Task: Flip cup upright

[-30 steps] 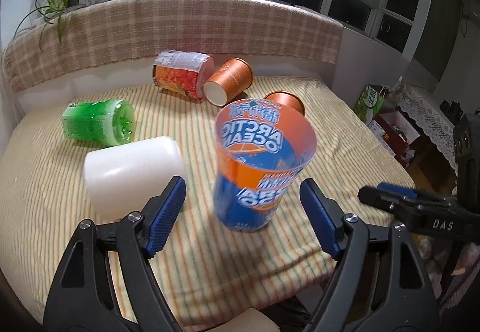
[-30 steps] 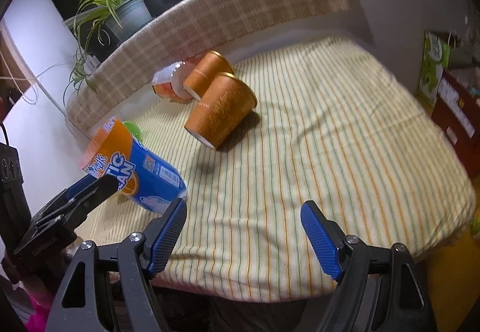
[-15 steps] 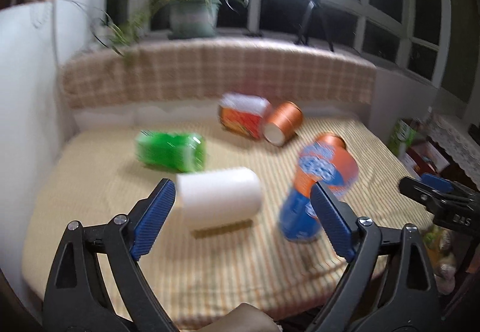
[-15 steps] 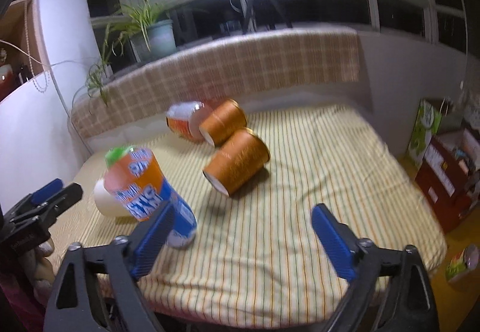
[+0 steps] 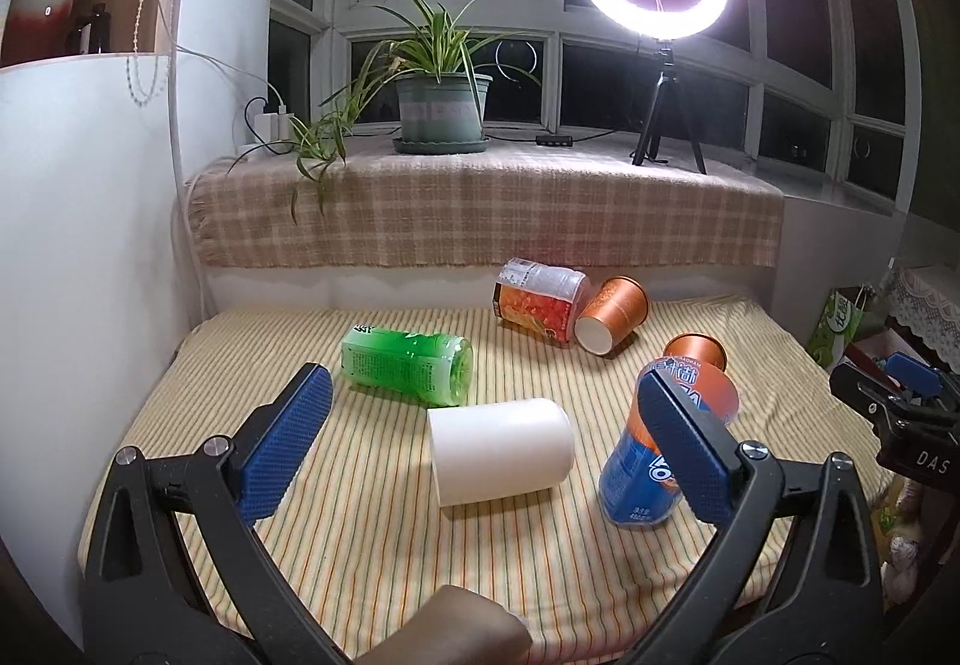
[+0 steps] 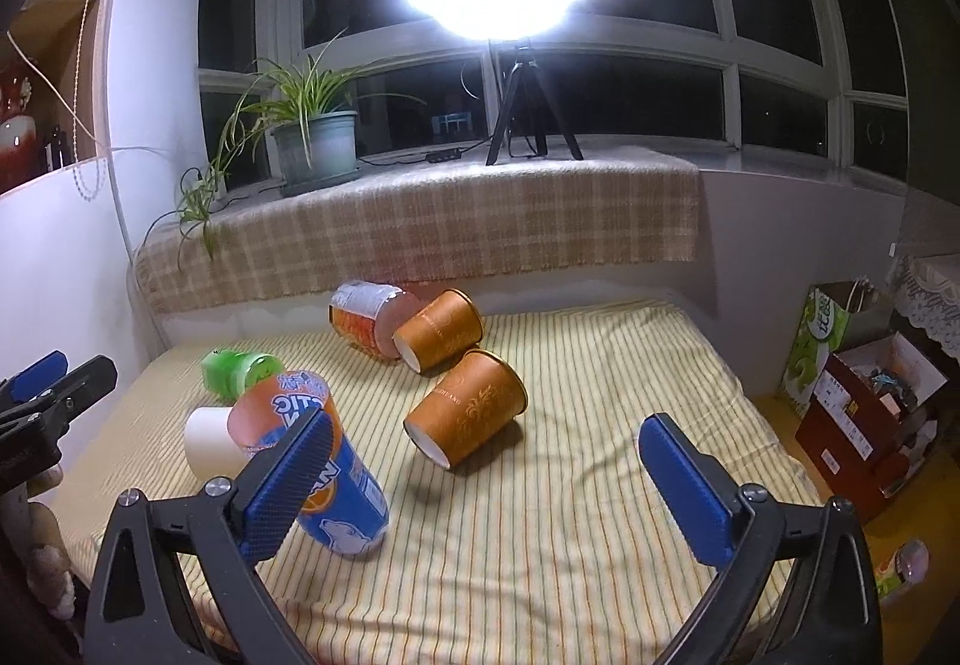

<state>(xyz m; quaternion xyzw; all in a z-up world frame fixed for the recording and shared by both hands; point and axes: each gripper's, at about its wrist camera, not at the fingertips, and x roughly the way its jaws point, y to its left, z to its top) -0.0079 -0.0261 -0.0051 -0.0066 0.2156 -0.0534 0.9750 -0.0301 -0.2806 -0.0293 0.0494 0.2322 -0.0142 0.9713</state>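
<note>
- Arctic Ocean cup (image 5: 654,461) stands mouth-up but leaning near the front right of the striped tablecloth (image 5: 372,533); I judge its flip done.
- Five remain on their sides: white cup (image 5: 501,458), green cup (image 5: 408,362), red-printed cup (image 5: 537,302), two copper cups (image 6: 465,416).
- Left gripper (image 5: 480,440) and right gripper (image 6: 480,488) hold nothing, jaws spread wide.
- Open cloth lies right of the copper cups; the front edge is near.
</note>
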